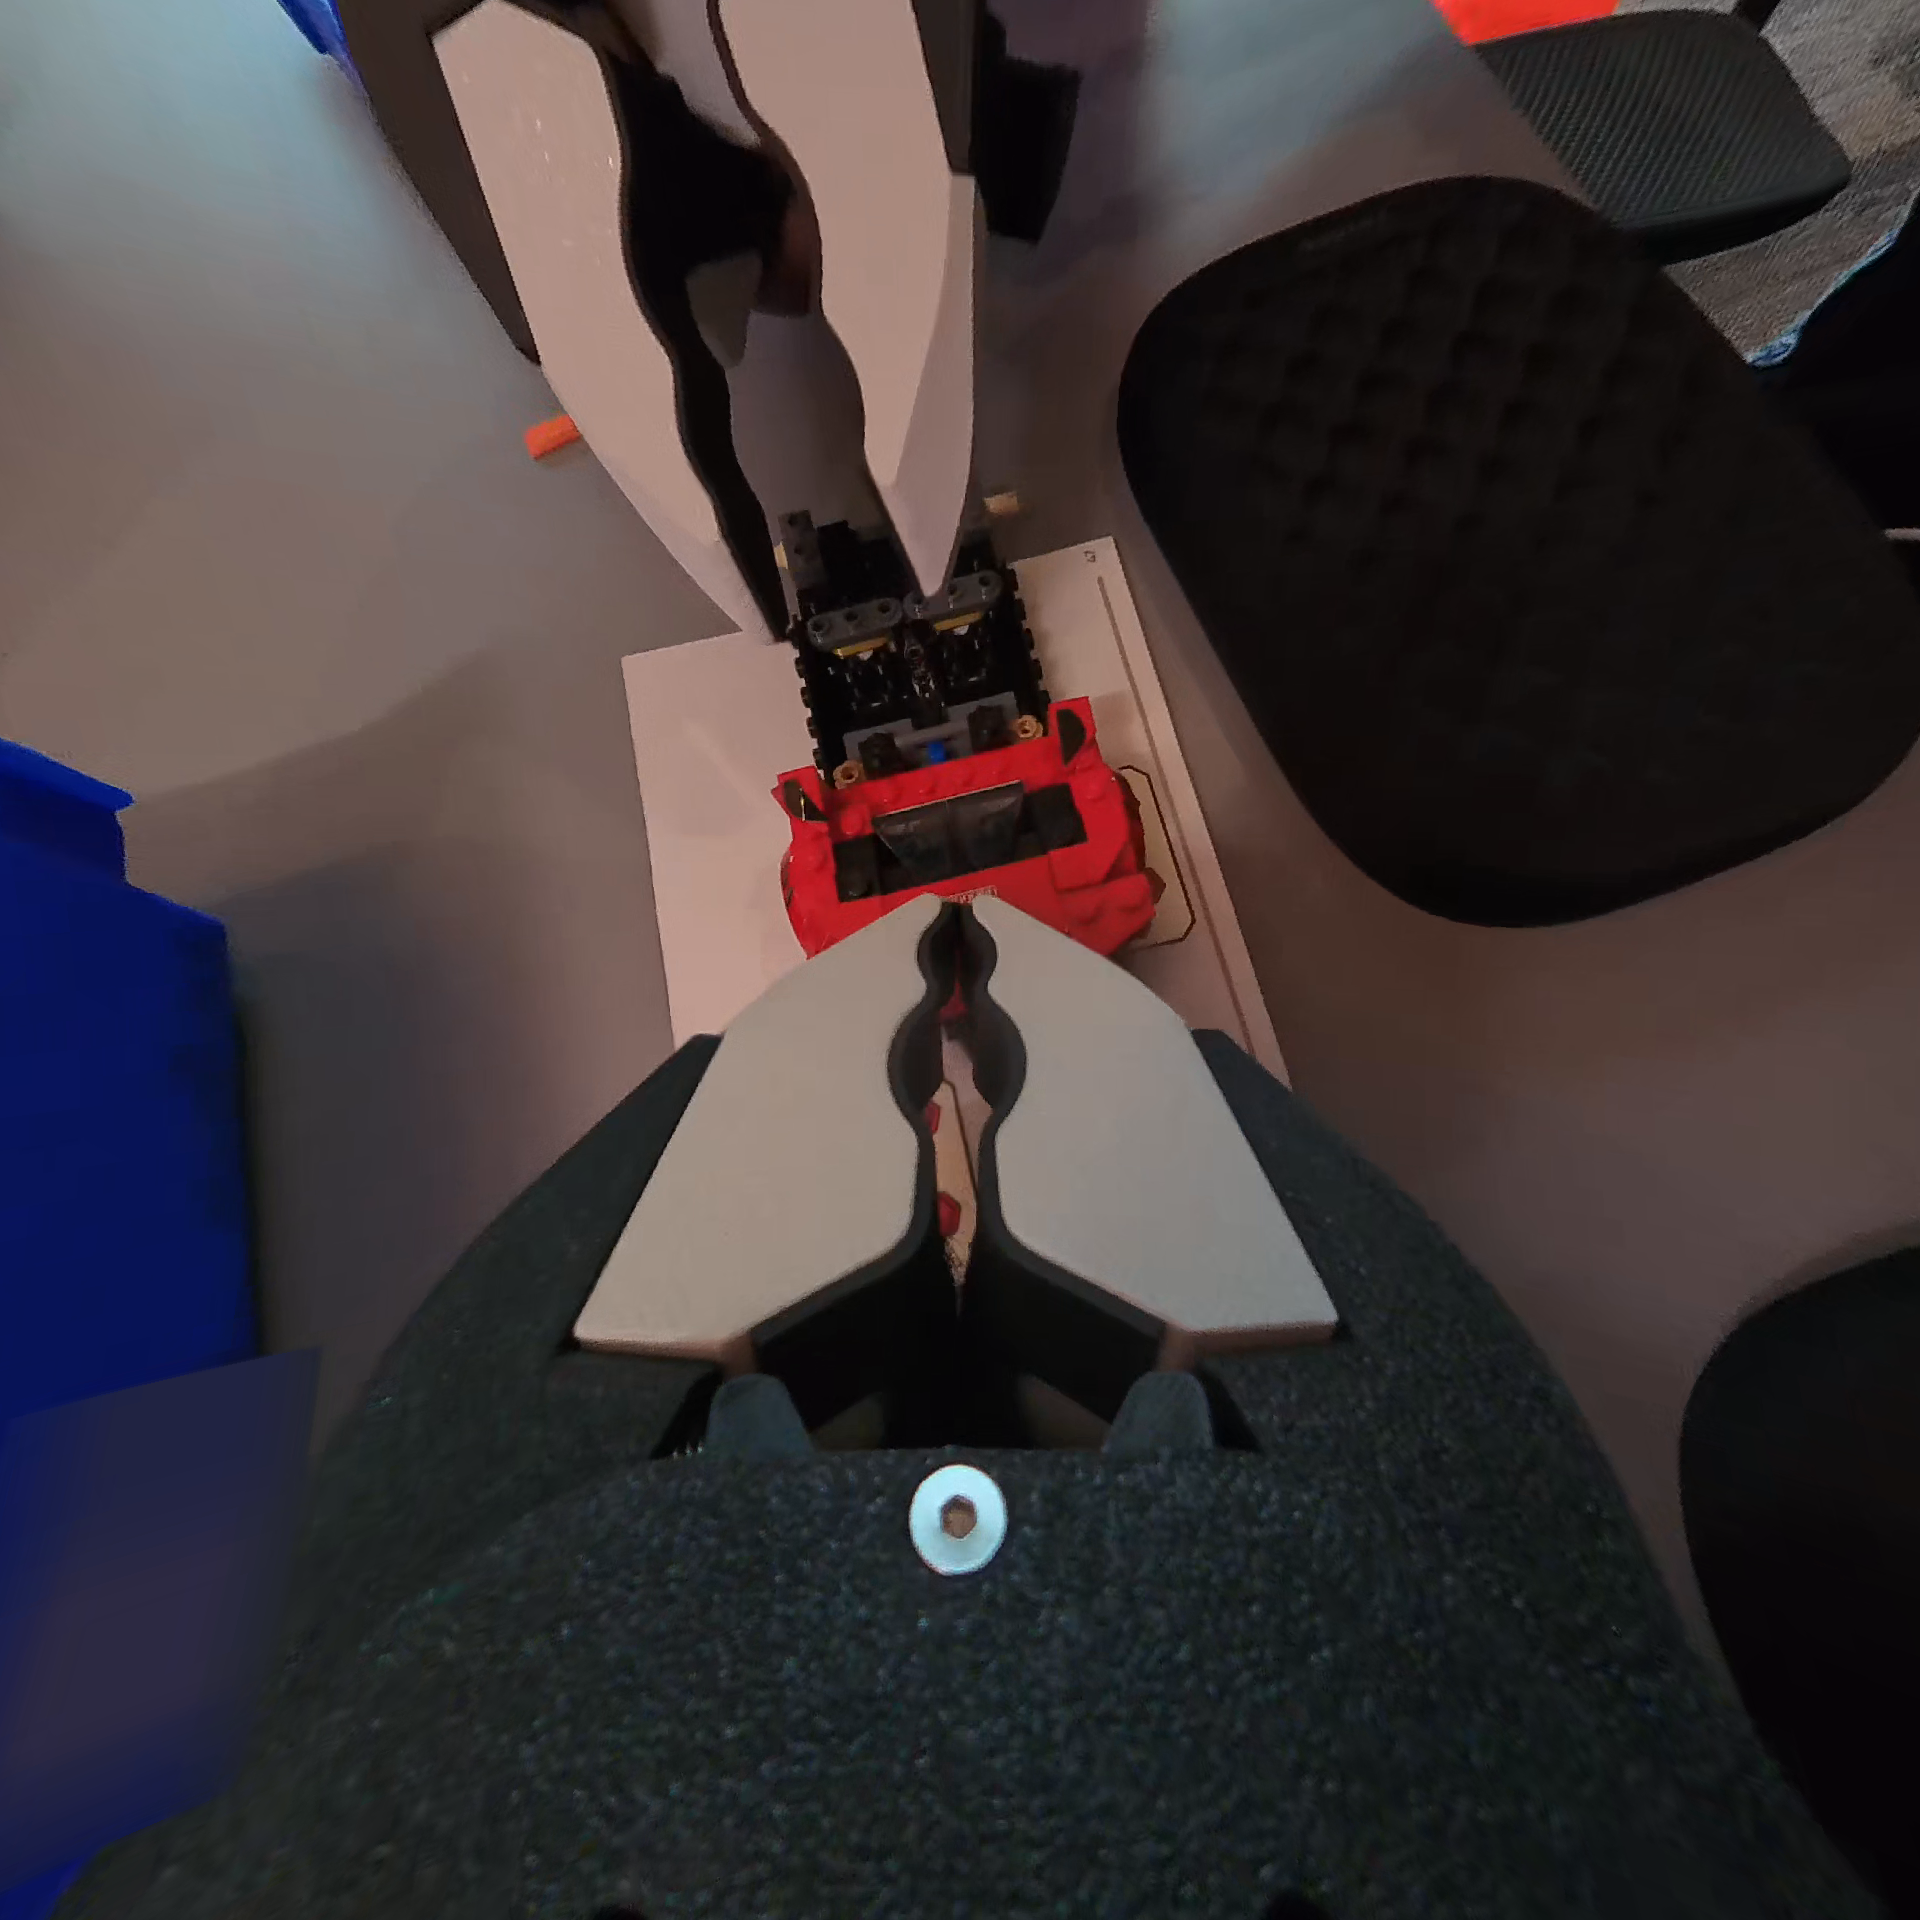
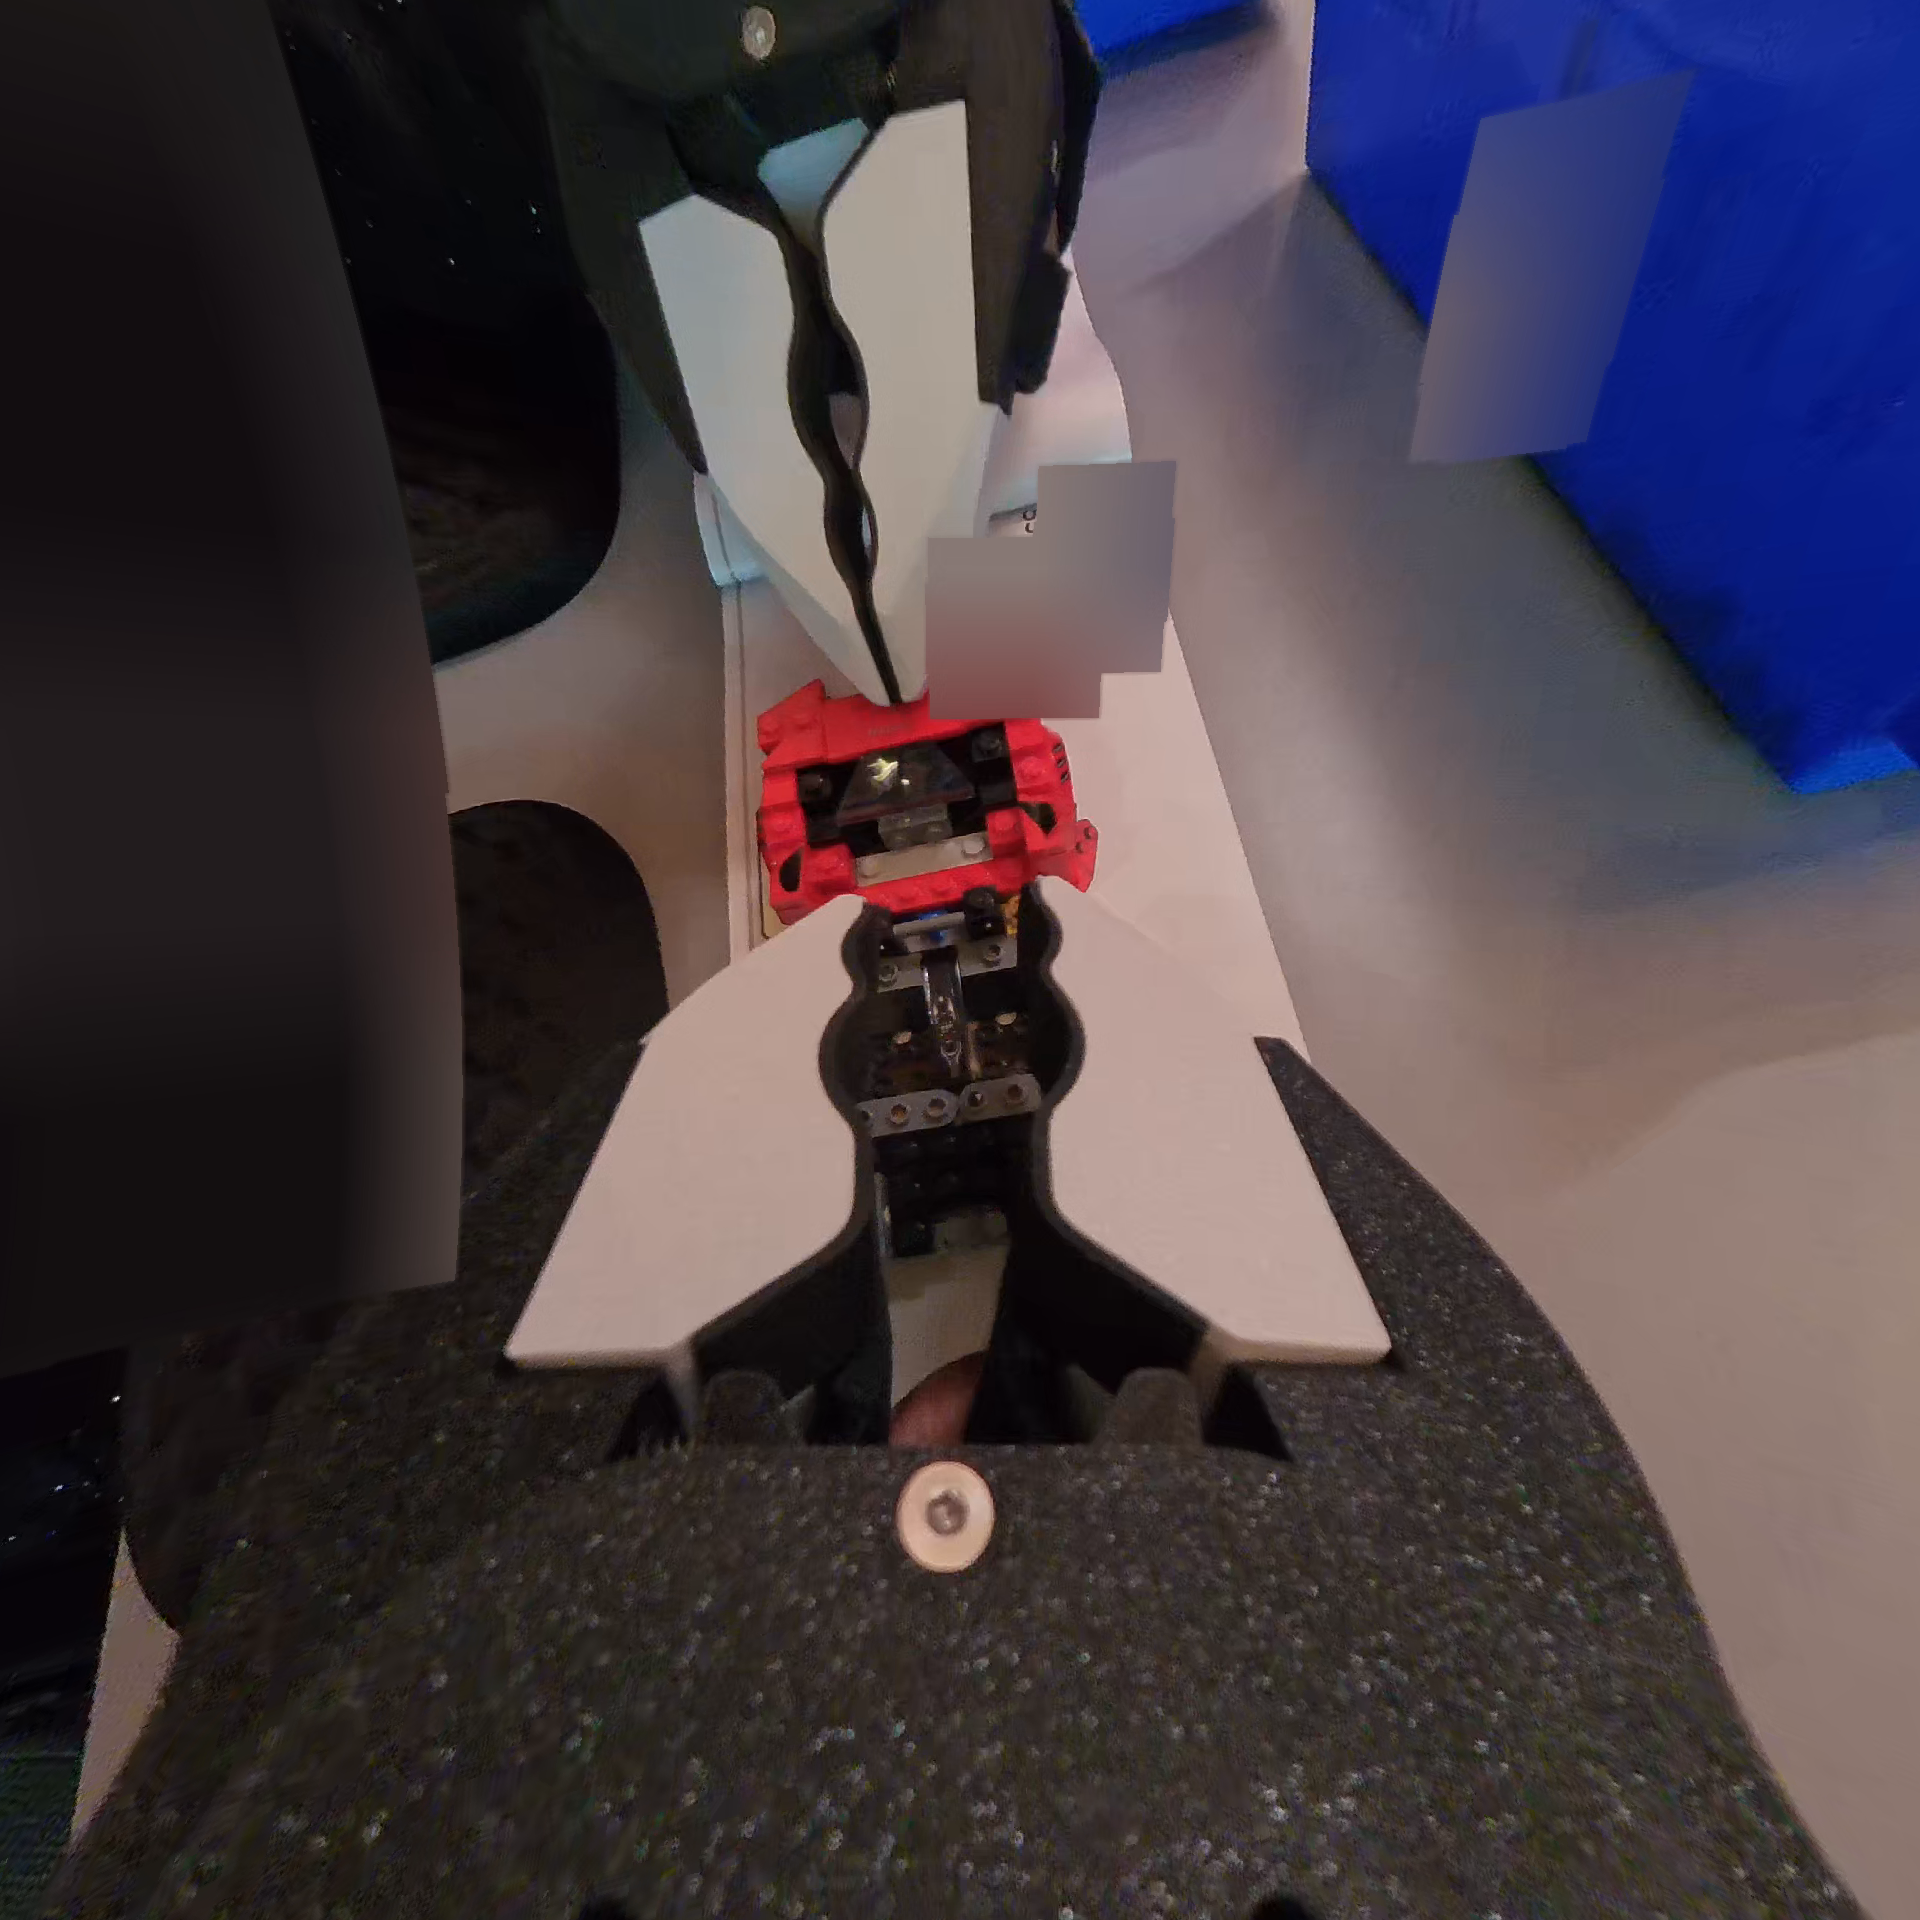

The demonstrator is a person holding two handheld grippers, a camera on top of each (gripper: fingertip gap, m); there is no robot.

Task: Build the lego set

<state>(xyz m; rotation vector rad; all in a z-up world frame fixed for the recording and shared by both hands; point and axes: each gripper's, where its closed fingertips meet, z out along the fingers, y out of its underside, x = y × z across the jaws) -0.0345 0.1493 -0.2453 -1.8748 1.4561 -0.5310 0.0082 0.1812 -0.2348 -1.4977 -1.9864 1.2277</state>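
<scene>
A part-built lego car (image 1: pixel 966 862) lies on a white sheet, with a red body at one end and a black studded chassis (image 2: pixel 951 1049) at the other. My left gripper (image 1: pixel 951 914) is shut, its tips together on the edge of the red end; it also shows at the top of the right wrist view (image 2: pixel 888 691). My right gripper (image 2: pixel 951 914) straddles the black chassis and is closed on its sides. It shows from above in the left wrist view (image 1: pixel 847 603). The two grippers face each other along the car.
The white sheet (image 1: pixel 707 790) lies on a grey table. Black padded chair seats (image 1: pixel 1507 540) stand close on one side. Blue bins (image 1: pixel 104 1039) (image 2: pixel 1714 312) stand on the other. A small orange piece (image 1: pixel 549 436) lies on the table beyond the car. One gripper's finger ends stand about 6 centimeters off the other's.
</scene>
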